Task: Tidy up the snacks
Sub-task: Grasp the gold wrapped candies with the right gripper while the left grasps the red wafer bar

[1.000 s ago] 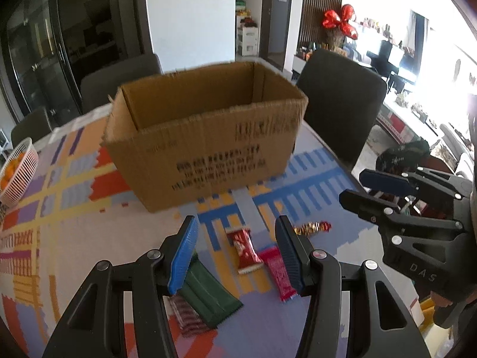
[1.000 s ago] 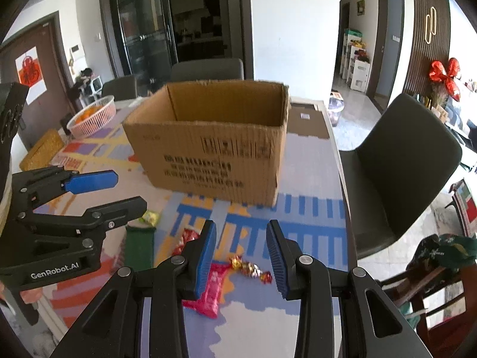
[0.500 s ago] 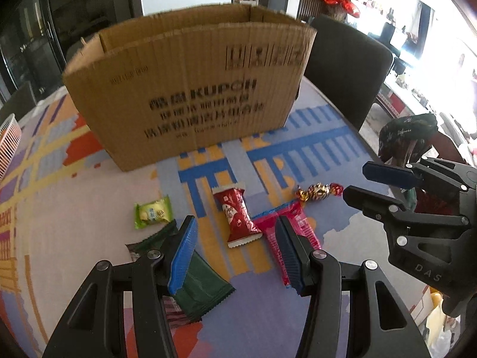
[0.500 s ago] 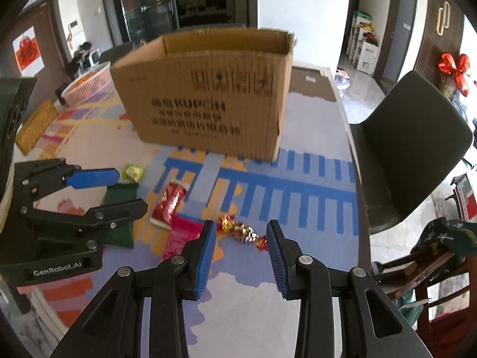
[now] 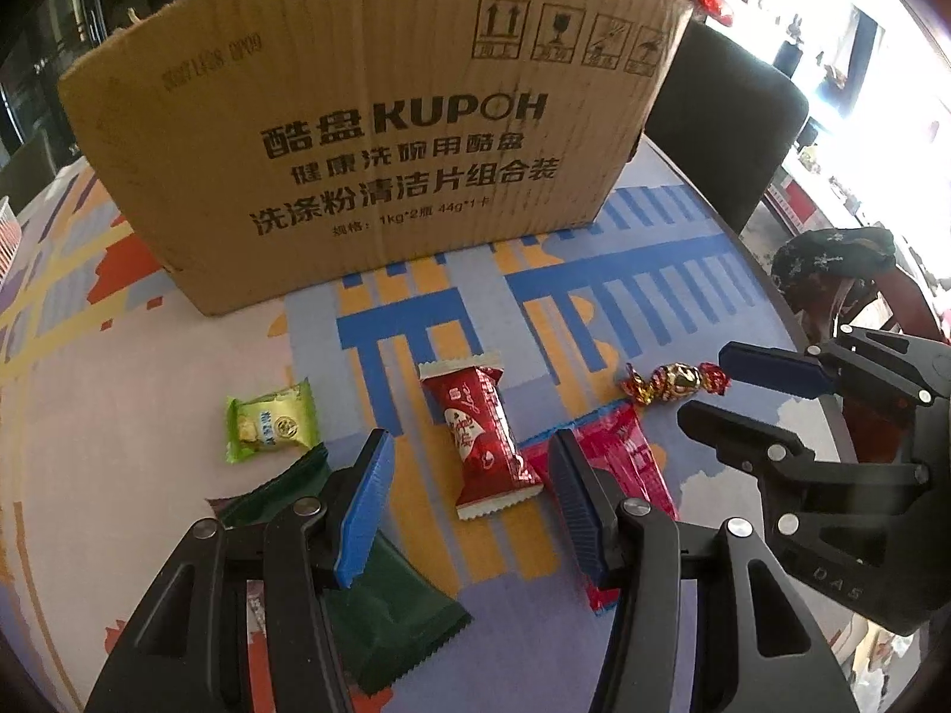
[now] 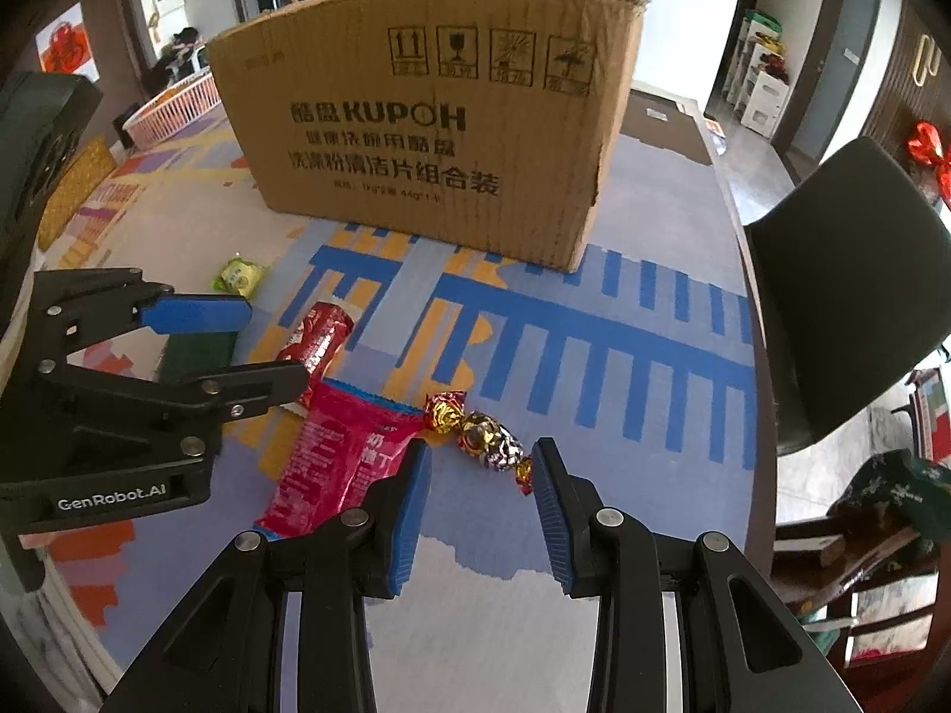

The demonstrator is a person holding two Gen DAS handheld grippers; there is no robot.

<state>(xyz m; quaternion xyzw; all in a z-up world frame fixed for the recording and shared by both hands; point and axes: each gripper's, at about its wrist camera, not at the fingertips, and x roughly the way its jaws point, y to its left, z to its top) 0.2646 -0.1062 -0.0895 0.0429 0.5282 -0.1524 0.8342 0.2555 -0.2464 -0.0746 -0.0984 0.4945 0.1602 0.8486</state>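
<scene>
A brown cardboard box (image 5: pixel 368 136) stands on the patterned table, also in the right wrist view (image 6: pixel 440 136). In front lie a red snack packet (image 5: pixel 484 439), a pink-red packet (image 5: pixel 630 463), a foil-wrapped candy (image 5: pixel 674 383), a green-yellow packet (image 5: pixel 270 428) and a dark green packet (image 5: pixel 386 594). My left gripper (image 5: pixel 472 505) is open, low over the table, its tips either side of the red packet's near end. My right gripper (image 6: pixel 478 496) is open, its tips either side of the foil candy (image 6: pixel 481 434), beside the pink-red packet (image 6: pixel 339 457).
The table's right edge (image 6: pixel 749 309) runs close to the candy, with a dark chair (image 6: pixel 844 273) beyond it. A pink-white basket (image 6: pixel 172 107) stands at the far left. Another dark chair (image 5: pixel 731 113) is behind the box.
Both grippers have moved forward and down toward the snacks. The box and packets now look larger and closer. Both jaws stay open.
</scene>
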